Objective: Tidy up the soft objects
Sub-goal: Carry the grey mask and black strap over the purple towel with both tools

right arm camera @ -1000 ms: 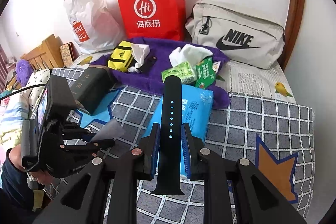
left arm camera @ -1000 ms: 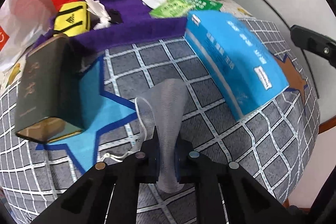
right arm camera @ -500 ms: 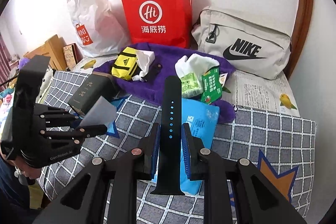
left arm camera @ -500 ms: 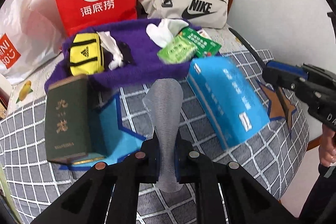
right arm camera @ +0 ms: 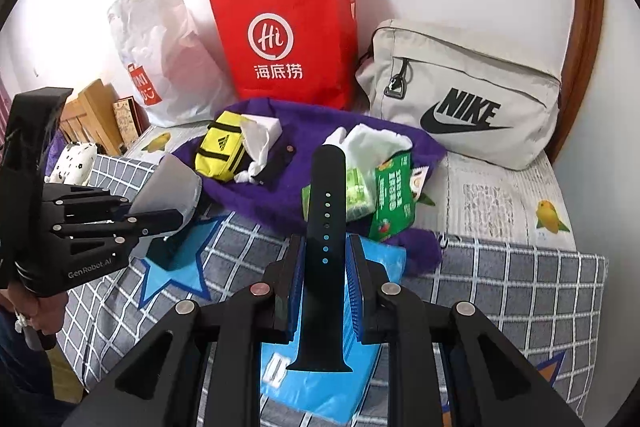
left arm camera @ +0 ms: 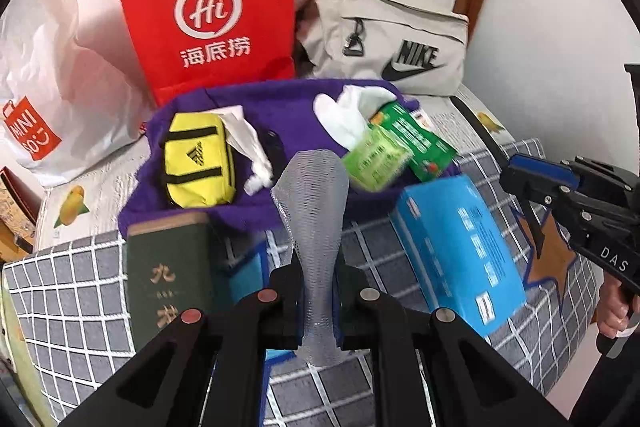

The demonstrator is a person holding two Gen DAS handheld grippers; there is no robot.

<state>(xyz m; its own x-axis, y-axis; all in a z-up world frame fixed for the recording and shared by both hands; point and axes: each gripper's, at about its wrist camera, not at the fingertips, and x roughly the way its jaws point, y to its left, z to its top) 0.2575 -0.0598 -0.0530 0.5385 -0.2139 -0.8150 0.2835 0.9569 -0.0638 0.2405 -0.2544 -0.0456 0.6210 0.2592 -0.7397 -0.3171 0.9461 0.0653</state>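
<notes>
My left gripper is shut on a grey mesh face mask, which stands up between the jaws above the checked bedspread. In the right wrist view the same mask shows at the left in the left gripper. My right gripper is shut on a black perforated watch strap, held upright over a blue tissue pack. Behind lies a purple cloth bearing a yellow Adidas pouch, white tissues and green packets.
A red paper bag, a white plastic bag and a beige Nike bag lean on the wall. A dark green book and the blue tissue pack lie on the bedspread. A hand grips the right tool.
My left gripper has risen and drawn back with the mask, so more of the bed and bags shows. My right gripper has shifted with the strap, the bags now sitting nearer.
</notes>
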